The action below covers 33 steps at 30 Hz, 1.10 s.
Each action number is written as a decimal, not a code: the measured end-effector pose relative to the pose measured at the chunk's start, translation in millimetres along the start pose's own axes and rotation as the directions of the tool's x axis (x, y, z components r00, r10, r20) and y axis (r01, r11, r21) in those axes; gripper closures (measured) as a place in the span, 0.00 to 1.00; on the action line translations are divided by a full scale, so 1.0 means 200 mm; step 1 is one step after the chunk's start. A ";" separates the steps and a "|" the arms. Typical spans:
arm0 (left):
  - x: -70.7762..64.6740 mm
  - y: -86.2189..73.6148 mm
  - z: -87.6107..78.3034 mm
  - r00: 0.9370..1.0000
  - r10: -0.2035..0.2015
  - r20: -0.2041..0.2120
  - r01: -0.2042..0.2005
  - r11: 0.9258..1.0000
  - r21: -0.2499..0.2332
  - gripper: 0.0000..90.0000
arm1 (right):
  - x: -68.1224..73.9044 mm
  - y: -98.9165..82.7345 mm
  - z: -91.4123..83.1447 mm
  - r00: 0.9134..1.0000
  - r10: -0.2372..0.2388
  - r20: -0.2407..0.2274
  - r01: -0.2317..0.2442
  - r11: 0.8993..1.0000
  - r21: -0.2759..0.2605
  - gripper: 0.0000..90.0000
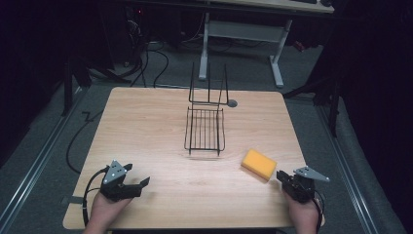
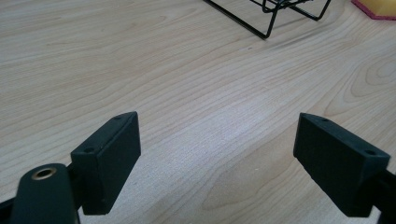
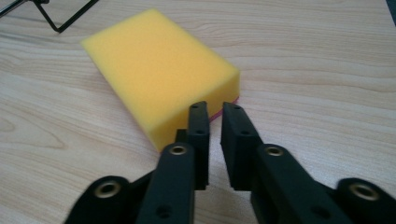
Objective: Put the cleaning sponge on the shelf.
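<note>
A yellow sponge (image 1: 258,164) with a pink underside lies flat on the wooden table (image 1: 146,122), right of centre near the front. My right gripper (image 1: 281,174) sits just behind the sponge's near corner. In the right gripper view the sponge (image 3: 159,70) lies right ahead of this gripper (image 3: 215,109), whose jaws are shut to a thin slit with nothing between them. My left gripper (image 1: 138,174) rests at the front left. Its jaws stand wide open over bare wood (image 2: 217,154). A black wire rack (image 1: 205,127) stands mid-table.
The rack's corner (image 2: 271,14) and a sponge edge (image 2: 380,7) lie far ahead of the left gripper. A small grey disc (image 1: 232,103) sits at the table's far edge. Beyond the table stand a white desk frame (image 1: 243,34) and floor cables (image 1: 160,63).
</note>
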<state>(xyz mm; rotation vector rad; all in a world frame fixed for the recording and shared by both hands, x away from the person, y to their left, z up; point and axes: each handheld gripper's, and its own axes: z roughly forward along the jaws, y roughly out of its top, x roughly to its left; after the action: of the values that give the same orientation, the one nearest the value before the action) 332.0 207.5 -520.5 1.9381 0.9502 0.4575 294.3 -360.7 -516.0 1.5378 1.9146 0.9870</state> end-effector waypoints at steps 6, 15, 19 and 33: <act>0.00 0.01 0.00 1.000 0.003 0.002 -0.003 1.000 -0.009 0.17 | 0.03 0.00 0.01 0.999 -0.030 -0.011 0.030 0.999 0.022 1.00; 0.00 0.02 -0.01 1.000 0.011 0.011 -0.011 1.000 -0.024 0.17 | 0.10 0.01 0.03 0.996 -0.081 -0.046 0.083 0.995 0.049 1.00; 0.00 0.03 -0.01 1.000 0.015 0.014 -0.014 0.999 -0.029 0.17 | 0.12 0.01 0.05 0.994 -0.087 -0.058 0.090 0.995 0.051 1.00; 0.00 0.02 -0.01 1.000 0.019 0.015 -0.018 1.000 -0.021 0.18 | 0.28 0.08 0.14 0.982 -0.137 -0.129 0.142 0.989 0.038 1.00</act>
<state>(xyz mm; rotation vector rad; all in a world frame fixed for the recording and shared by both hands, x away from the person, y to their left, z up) 333.0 207.4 -515.9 1.9306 0.9154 0.4610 311.2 -298.7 -518.0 1.3738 2.1153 1.0046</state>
